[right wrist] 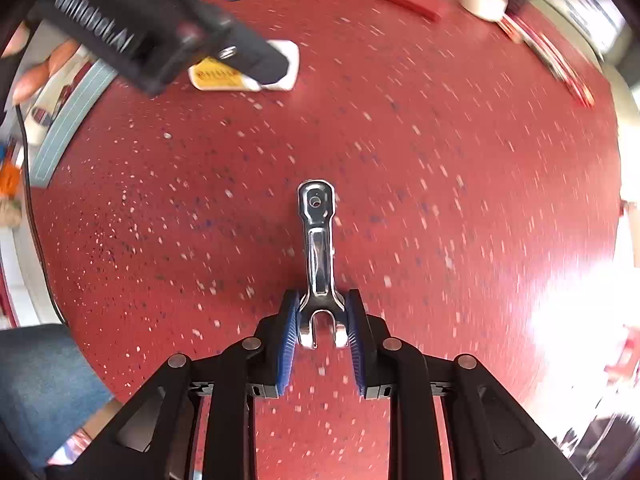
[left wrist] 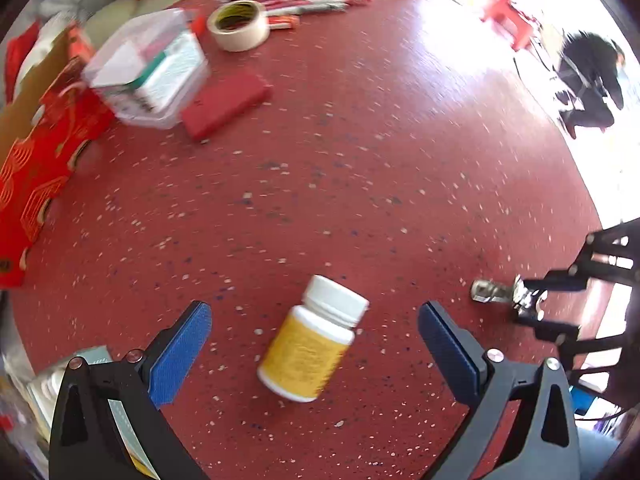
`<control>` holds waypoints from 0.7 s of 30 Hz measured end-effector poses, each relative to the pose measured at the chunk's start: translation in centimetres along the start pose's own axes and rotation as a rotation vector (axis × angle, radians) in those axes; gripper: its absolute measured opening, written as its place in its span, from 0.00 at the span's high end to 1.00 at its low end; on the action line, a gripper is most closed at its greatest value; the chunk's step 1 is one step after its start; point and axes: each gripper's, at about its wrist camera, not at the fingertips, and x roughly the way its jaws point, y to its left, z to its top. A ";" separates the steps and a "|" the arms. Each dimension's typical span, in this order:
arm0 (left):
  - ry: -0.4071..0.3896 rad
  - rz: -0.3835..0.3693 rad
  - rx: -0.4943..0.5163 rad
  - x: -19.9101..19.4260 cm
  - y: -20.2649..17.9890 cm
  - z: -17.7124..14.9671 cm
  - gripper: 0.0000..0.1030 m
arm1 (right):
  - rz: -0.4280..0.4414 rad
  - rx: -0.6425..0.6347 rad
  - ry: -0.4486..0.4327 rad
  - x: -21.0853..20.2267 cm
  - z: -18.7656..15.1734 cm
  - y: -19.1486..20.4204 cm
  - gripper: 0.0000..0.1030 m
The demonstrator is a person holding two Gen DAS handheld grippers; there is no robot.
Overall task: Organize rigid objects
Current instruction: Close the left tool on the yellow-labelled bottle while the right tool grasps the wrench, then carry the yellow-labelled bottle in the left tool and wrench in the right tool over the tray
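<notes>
Item, metal clip (right wrist: 319,264): flat on red tabletop (right wrist: 440,200), my right fingers (right wrist: 320,332) pinching its forked near end; probably stiff, light, slippery; left fingers (left wrist: 314,332) spread over lying pill bottle (left wrist: 312,340).

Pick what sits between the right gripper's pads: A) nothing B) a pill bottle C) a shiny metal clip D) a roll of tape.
C: the right gripper has its blue pads pressed on the forked end of the shiny metal clip lying on the red table.

Open left tool (left wrist: 315,340) over lying pill bottle (left wrist: 310,340), red speckled table (left wrist: 360,160)
</notes>
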 end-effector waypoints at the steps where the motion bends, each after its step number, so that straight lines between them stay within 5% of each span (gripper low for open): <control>1: 0.014 0.012 0.041 0.7 -0.8 0.1 0.00 | 0.012 0.071 0.009 0.1 -0.8 -0.8 0.76; 5: 0.063 -0.009 0.092 2.8 -1.6 0.6 0.00 | 0.079 0.288 0.014 0.1 -3.0 -2.7 0.76; 11: 0.093 -0.007 0.097 2.8 -1.4 0.5 0.01 | 0.118 0.429 -0.011 -0.7 -6.3 -3.7 0.76; 13: 0.088 -0.010 0.074 2.7 -2.0 1.2 0.15 | 0.138 0.493 -0.022 -1.4 -7.0 -3.9 0.76; 16: 0.095 -0.026 0.062 1.5 -2.5 0.8 0.63 | 0.166 0.580 -0.037 -2.6 -8.0 -5.0 0.76; 21: 0.087 -0.069 -0.038 -1.7 -2.9 -2.7 0.63 | 0.162 0.648 -0.052 -6.3 -8.3 -3.3 0.76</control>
